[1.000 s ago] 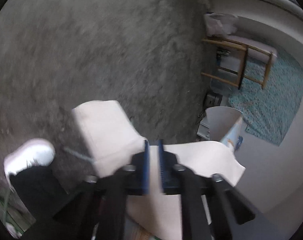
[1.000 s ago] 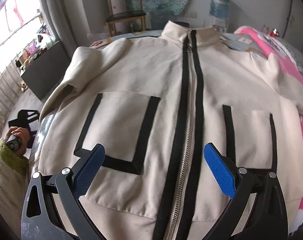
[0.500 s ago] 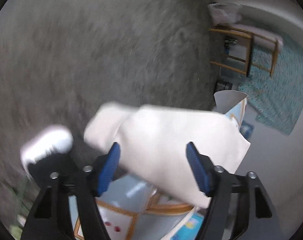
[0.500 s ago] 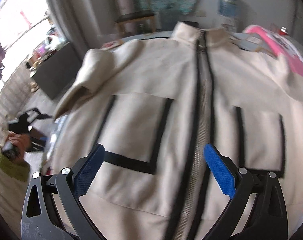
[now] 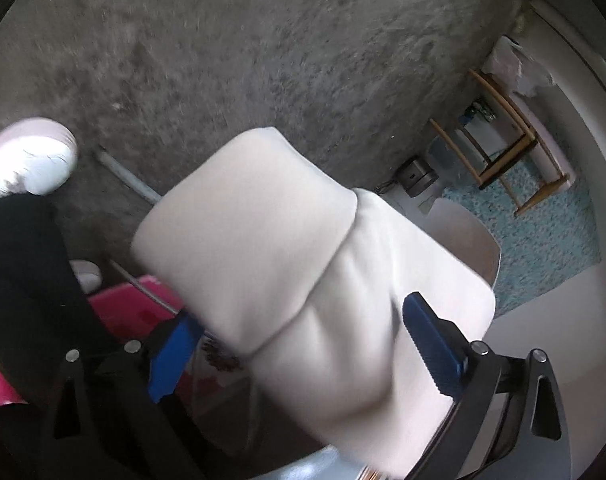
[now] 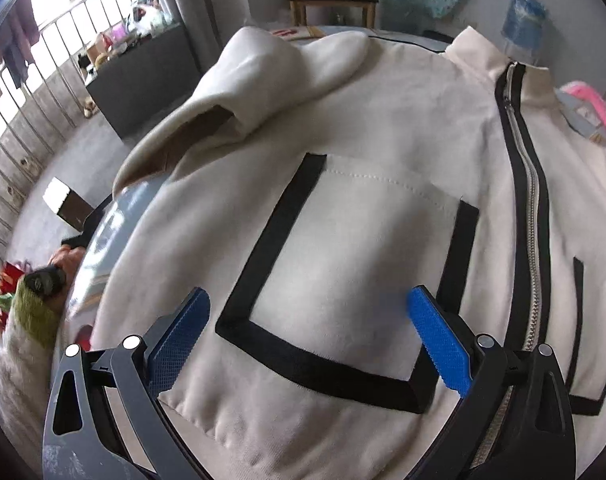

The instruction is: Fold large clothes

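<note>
Currently the left gripper [image 5: 303,344] has its two blue pads spread wide, the jaws having just been opening. The cream sleeve [image 5: 295,280] of the jacket lies between them, its cuffed end projecting beyond the fingertips over the grey floor [image 5: 263,60]. Neither pad can be confirmed as pressing the cloth; the left pad [image 5: 171,356] sits partly behind the sleeve edge, and the right pad [image 5: 431,348] overlaps the fabric in the picture, contact uncertain.

The right gripper [image 6: 309,334] also stands with jaws wide apart, holding nothing. It hangs above the front of the jacket [image 6: 363,240], which lies spread face up on the surface below. Between its fingertips appears the lower part of one black-trimmed pocket [image 6: 343,264].

Count of items:
- One jacket, cream, with one central zipper [image 6: 531,220] flanked by black trim.
- Two black-trimmed pockets; the second [image 6: 583,320] lies to the right of the zipper, partly cut off.
- One stand-up collar [image 6: 491,60] at the far end.
- One sleeve bunched at the far left shoulder in the right wrist view.

At the left edge of the right wrist view, a hand [image 6: 59,268] in a fuzzy cuff grips a dark handle. A white shoe [image 5: 27,156] and a wooden chair [image 5: 503,140] stand on the floor in the left wrist view.
</note>
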A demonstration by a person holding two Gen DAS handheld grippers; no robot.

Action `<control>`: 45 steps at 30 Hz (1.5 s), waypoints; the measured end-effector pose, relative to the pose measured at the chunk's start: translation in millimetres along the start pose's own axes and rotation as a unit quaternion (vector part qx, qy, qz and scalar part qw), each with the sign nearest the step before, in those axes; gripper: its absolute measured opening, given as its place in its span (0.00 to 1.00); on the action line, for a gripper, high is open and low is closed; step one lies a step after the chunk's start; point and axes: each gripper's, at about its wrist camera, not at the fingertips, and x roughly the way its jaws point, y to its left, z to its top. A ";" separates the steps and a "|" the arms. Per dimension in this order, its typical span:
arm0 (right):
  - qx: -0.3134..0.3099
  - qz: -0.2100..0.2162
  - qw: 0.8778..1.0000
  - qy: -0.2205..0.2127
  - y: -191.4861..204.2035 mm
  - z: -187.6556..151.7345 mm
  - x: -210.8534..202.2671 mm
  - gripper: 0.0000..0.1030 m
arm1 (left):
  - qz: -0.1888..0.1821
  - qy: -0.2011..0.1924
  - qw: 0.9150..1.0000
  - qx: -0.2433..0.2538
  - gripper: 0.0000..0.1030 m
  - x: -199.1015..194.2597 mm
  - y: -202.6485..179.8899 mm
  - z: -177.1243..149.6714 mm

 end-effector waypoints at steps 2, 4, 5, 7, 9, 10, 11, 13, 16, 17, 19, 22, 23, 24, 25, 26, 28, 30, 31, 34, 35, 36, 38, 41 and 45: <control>0.001 -0.005 1.000 0.001 1.3 0.4 0.7 0.93 | -0.009 0.010 1.000 -0.011 0.93 9.6 3.5 5.4; 0.002 -0.007 1.000 0.003 1.7 1.3 1.7 0.93 | -0.012 0.012 1.000 -0.016 0.93 13.9 5.0 9.0; 0.004 -0.007 1.000 0.001 3.4 0.7 2.6 0.93 | -0.016 0.008 1.000 -0.015 0.93 14.3 4.6 10.5; 0.008 -0.008 1.000 -0.001 2.3 2.1 1.1 0.93 | -0.023 -0.007 1.000 -0.005 0.92 8.2 -1.7 12.3; 0.012 -0.012 1.000 -0.006 4.1 2.7 -0.9 0.93 | -0.029 -0.029 0.999 0.016 0.88 -2.3 -13.1 13.7; 0.015 -0.012 1.000 -0.010 3.2 3.5 -3.2 0.93 | -0.032 -0.039 0.998 0.023 0.83 -7.8 -18.7 14.2; 0.017 -0.013 1.000 -0.013 1.0 4.7 -6.0 0.93 | -0.035 -0.052 0.997 0.034 0.80 -16.3 -28.3 13.9; 0.025 -0.013 0.999 -0.026 -2.7 5.0 -15.2 0.93 | -0.035 -0.070 0.995 0.063 0.60 -31.0 -49.9 11.3; 0.035 -0.011 0.999 -0.039 -11.2 2.0 -28.3 0.93 | -0.028 -0.101 0.984 0.143 0.41 -61.9 -104.2 -8.6; 0.040 -0.010 0.998 -0.045 -13.8 0.1 -33.2 0.93 | -0.023 -0.107 0.981 0.163 0.38 -67.9 -118.4 -16.5; 0.048 -0.007 0.997 -0.052 -20.6 -0.8 -38.7 0.93 | -0.012 -0.122 0.969 0.212 0.26 -80.8 -151.8 -40.0; 0.062 -0.002 0.996 -0.065 -31.4 -3.4 -46.5 0.93 | 0.015 -0.143 0.941 0.306 0.15 -90.1 -206.6 -96.1; 0.069 0.000 0.995 -0.070 -35.9 -6.3 -50.4 0.93 | 0.022 -0.147 0.933 0.327 0.15 -89.2 -217.8 -111.0; 0.075 0.001 0.995 -0.073 -39.0 -8.1 -53.1 0.93 | 0.033 -0.152 0.921 0.357 0.14 -85.6 -231.2 -133.8; 0.080 0.003 0.994 -0.076 -42.7 -9.7 -55.5 0.93 | 0.044 -0.156 0.906 0.390 0.14 -79.0 -242.6 -157.8; 0.088 0.005 0.993 -0.081 -48.0 -13.4 -60.6 0.93 | 0.052 -0.158 0.896 0.412 0.13 -74.4 -247.9 -175.6; 0.096 0.004 0.991 -0.091 -56.8 -18.8 -68.7 0.93 | 0.066 -0.148 0.864 0.477 0.13 -49.2 -258.7 -229.6; 0.105 -0.001 0.989 -0.101 -65.8 -27.1 -78.8 0.93 | 0.084 -0.131 0.833 0.531 0.13 -17.8 -256.0 -276.6; 0.110 -0.003 0.989 -0.104 -70.9 -30.6 -81.7 0.93 | 0.103 -0.117 0.804 0.573 0.13 7.6 -251.8 -310.3; 0.136 -0.015 0.985 -0.105 -92.7 -41.5 -86.5 0.93 | 0.160 -0.064 0.738 0.652 0.13 77.7 -222.6 -379.5; 0.146 -0.021 0.984 -0.102 -99.8 -45.2 -86.9 0.93 | 0.176 -0.047 0.725 0.665 0.13 95.7 -211.6 -392.6; 0.160 -0.033 0.982 -0.097 -109.9 -50.8 -87.8 0.93 | 0.194 -0.029 0.710 0.676 0.14 117.0 -195.3 -404.9; 0.178 -0.055 0.979 -0.083 -126.4 -60.2 -85.8 0.93 | 0.234 -0.004 0.674 0.700 0.23 155.7 -158.8 -422.7; 0.185 -0.088 0.977 -0.054 -145.1 -70.8 -79.9 0.93 | 0.275 0.004 0.632 0.724 0.44 187.1 -108.8 -434.1; 0.186 -0.105 0.976 -0.034 -163.0 -83.4 -71.9 0.93 | 0.288 -0.023 0.591 0.753 0.58 182.0 -71.7 -441.0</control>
